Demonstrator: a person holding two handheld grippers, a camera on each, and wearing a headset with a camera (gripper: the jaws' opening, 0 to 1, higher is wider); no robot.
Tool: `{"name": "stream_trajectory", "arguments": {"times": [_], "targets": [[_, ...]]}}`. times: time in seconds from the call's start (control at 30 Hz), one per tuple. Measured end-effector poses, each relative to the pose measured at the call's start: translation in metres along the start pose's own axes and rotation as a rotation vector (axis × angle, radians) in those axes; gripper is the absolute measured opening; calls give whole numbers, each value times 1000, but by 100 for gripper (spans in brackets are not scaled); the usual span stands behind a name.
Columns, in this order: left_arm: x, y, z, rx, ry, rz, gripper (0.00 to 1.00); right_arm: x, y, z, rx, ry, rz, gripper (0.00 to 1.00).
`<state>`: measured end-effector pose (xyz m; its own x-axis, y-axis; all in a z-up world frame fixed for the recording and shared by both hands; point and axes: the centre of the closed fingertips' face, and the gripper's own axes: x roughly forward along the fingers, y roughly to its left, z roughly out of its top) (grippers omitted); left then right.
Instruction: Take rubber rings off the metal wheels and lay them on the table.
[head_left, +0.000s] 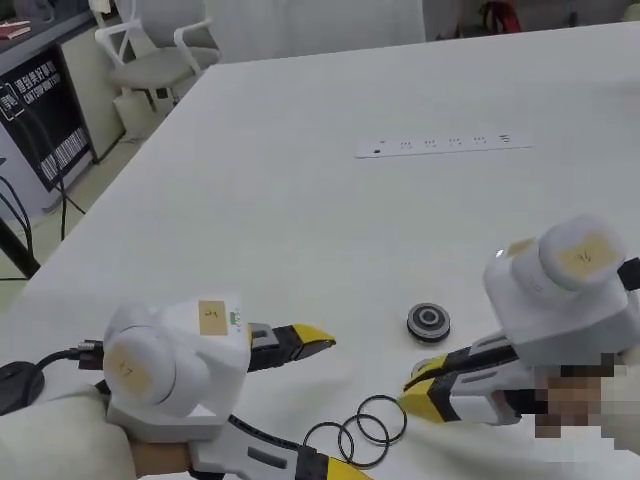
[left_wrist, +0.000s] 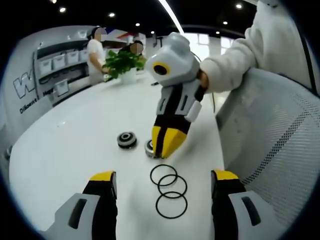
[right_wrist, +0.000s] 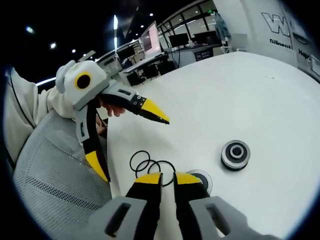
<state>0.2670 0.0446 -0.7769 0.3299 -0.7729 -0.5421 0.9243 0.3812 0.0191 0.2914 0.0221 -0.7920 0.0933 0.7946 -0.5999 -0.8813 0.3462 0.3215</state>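
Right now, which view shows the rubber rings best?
Left gripper view: all three rubber rings lie unobstructed. In the head view a hand-held gripper overlaps them; in the right gripper view its own jaws hide part.

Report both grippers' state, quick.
Left gripper: open, holding nothing.
Right gripper: shut, tips beside a metal wheel; any grip cannot be told.

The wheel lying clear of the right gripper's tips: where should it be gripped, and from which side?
Across the outer rim of the wheel, coming down from above, I'd judge: it lies flat, hub up, with bare table all round, so jaws can straddle it. The open left gripper looks free.
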Motion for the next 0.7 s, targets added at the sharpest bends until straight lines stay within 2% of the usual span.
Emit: {"name": "stream_trajectory", "arguments": {"times": [0.2, 0.7], "targets": [[-1, 0, 1, -1, -1, 2, 78, -9, -5, 12, -3, -40, -21, 8], [-9, 8, 2, -17, -14, 29, 77, -49, -36, 53, 61, -225, -92, 13]]}}
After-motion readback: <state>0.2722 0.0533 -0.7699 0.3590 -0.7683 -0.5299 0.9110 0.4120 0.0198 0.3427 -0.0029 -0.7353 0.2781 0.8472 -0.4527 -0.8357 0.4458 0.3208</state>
